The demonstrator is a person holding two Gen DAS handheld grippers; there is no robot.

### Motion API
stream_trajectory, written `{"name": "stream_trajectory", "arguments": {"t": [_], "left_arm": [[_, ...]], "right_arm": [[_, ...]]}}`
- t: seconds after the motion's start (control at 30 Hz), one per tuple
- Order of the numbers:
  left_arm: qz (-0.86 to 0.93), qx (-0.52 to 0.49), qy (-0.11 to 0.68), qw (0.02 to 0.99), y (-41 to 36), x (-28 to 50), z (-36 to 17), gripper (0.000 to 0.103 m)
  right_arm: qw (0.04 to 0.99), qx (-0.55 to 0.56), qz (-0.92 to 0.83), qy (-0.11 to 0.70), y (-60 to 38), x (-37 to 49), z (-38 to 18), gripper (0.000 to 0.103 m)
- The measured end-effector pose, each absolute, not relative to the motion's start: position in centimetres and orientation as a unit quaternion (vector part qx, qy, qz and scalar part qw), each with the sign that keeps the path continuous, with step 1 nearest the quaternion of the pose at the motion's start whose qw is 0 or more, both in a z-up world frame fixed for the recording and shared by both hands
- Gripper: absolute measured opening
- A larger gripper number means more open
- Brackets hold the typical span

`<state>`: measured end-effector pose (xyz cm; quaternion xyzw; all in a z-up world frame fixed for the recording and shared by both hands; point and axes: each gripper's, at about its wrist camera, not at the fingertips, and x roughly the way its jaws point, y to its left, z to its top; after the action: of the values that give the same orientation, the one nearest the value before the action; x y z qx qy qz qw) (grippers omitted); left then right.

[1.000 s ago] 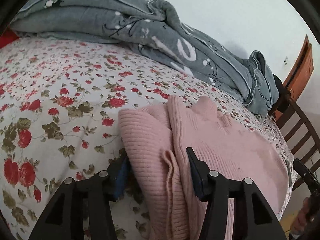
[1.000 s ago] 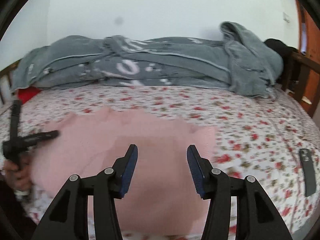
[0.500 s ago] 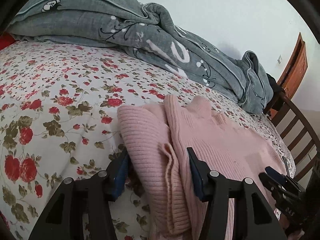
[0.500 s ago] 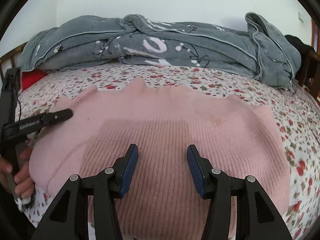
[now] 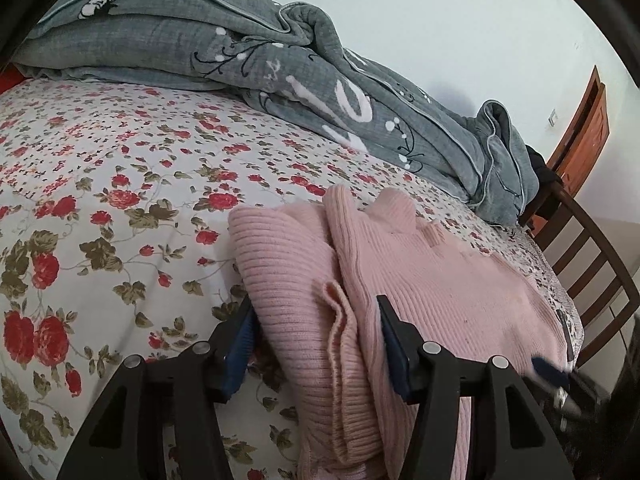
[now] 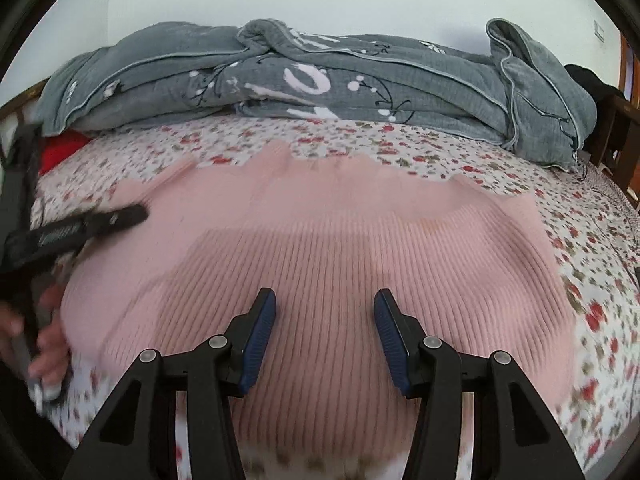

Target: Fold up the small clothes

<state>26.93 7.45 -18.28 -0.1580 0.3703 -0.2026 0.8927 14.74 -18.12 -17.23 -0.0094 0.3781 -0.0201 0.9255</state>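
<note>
A pink ribbed knit sweater [image 6: 340, 248] lies on the floral bedsheet [image 5: 100, 200]. In the left wrist view its near end [image 5: 292, 272] is bunched into a thick fold. My left gripper [image 5: 316, 332] is open, its jaws either side of that fold. My right gripper [image 6: 324, 332] is open and empty, low over the sweater's middle. The left gripper also shows at the left of the right wrist view [image 6: 92, 224], at the sweater's edge. The right gripper's blurred tip shows at the lower right of the left wrist view [image 5: 552, 376].
A grey quilt [image 6: 320, 80] is heaped along the far side of the bed against the white wall. A dark wooden footboard [image 5: 580, 264] with slats stands at the right end. A red cloth [image 6: 64, 148] lies at the far left.
My right gripper has swung left from the sweater's right edge to over its middle and moved closer. My left gripper stays open at the bunched fold.
</note>
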Motion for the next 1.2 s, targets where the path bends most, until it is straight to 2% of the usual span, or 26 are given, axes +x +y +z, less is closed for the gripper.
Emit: {"name": "stream_trajectory", "arguments": {"t": [0.1, 0.2, 0.37, 0.73, 1.03, 1.13, 1.2], "left_arm": [[-0.208, -0.163, 0.370, 0.891, 7.5, 27.0, -18.3, 0.055], [-0.210, -0.165, 0.370, 0.890, 7.6, 27.0, -18.3, 0.055], [-0.215, -0.159, 0.371, 0.889, 7.4, 27.1, -18.3, 0.060], [-0.219, -0.156, 0.379, 0.885, 7.1, 27.5, -18.4, 0.060], [-0.223, -0.145, 0.419, 0.868, 6.6, 26.7, -17.9, 0.060], [-0.196, -0.151, 0.436, 0.865, 6.0, 26.7, -17.5, 0.057], [-0.184, -0.164, 0.449, 0.859, 5.6, 26.9, -17.2, 0.041]], "right_arm": [[0.917, -0.023, -0.013, 0.398, -17.9, 12.6, -18.4, 0.051], [0.923, -0.038, -0.012, 0.384, -17.7, 11.4, -18.7, 0.051], [0.925, -0.010, -0.022, 0.379, -17.9, 12.3, -18.9, 0.053], [0.935, 0.013, -0.032, 0.353, -18.1, 12.0, -19.7, 0.055], [0.936, 0.018, -0.015, 0.352, -18.5, 12.1, -19.7, 0.055], [0.936, 0.011, -0.007, 0.351, -18.6, 12.2, -19.7, 0.056], [0.935, 0.011, -0.003, 0.353, -18.7, 12.2, -19.7, 0.056]]}}
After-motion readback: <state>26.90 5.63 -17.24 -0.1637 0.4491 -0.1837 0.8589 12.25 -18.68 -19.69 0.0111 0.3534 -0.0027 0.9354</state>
